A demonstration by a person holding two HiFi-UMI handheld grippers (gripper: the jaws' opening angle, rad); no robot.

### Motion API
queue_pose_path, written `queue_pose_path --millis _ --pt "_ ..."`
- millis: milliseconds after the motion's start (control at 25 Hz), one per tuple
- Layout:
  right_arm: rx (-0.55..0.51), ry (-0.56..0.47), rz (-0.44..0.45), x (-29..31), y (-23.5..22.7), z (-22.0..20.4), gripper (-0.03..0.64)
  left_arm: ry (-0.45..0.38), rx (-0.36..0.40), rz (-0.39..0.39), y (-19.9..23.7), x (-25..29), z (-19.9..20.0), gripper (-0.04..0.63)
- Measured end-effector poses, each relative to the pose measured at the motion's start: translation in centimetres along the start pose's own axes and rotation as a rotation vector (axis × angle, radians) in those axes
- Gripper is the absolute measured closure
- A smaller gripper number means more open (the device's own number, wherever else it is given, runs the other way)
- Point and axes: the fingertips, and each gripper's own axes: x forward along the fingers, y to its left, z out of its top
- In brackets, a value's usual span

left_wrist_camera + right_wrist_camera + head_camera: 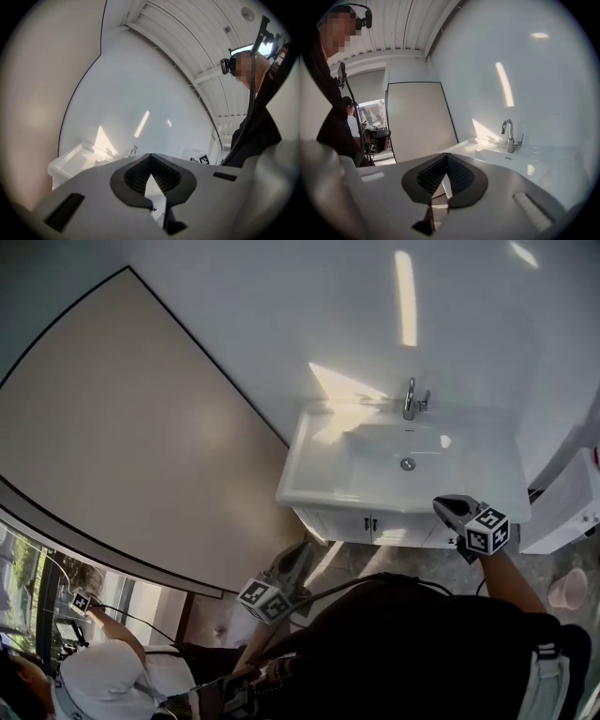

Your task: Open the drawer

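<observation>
A white vanity stands against the white wall, with a basin (323, 486) and a chrome faucet (412, 399). Below the basin the white cabinet front (342, 524) carries two small dark handles (369, 523) and is closed. My left gripper (305, 551) hovers low in front of the vanity's left corner, jaws shut and empty. My right gripper (442, 506) is shut and empty over the basin's front right rim. In the left gripper view the left gripper (150, 157) faces the basin (70, 161). The right gripper (446, 157) points past the faucet (509, 136).
A large beige panel (141, 427) fills the wall left of the vanity. A white fixture (572, 512) and a pink cup (569, 589) sit at the right. Another person in a white hat (103, 671) stands behind at the lower left.
</observation>
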Motion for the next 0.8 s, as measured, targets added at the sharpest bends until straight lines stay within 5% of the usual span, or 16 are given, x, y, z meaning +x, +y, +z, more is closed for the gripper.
queue_pose_path --millis 440,800 --pt "-0.062 -0.006 0.137 5.0 -11.6 5.4 0.615 -0.019 0.031 0.065 1.1 13.3 2.4 0.594" --pt "0.003 -0.025 0.063 6.0 -17.9 4.4 0.615 0.065 0.07 -0.009 4.6 20.9 1.9 0.594"
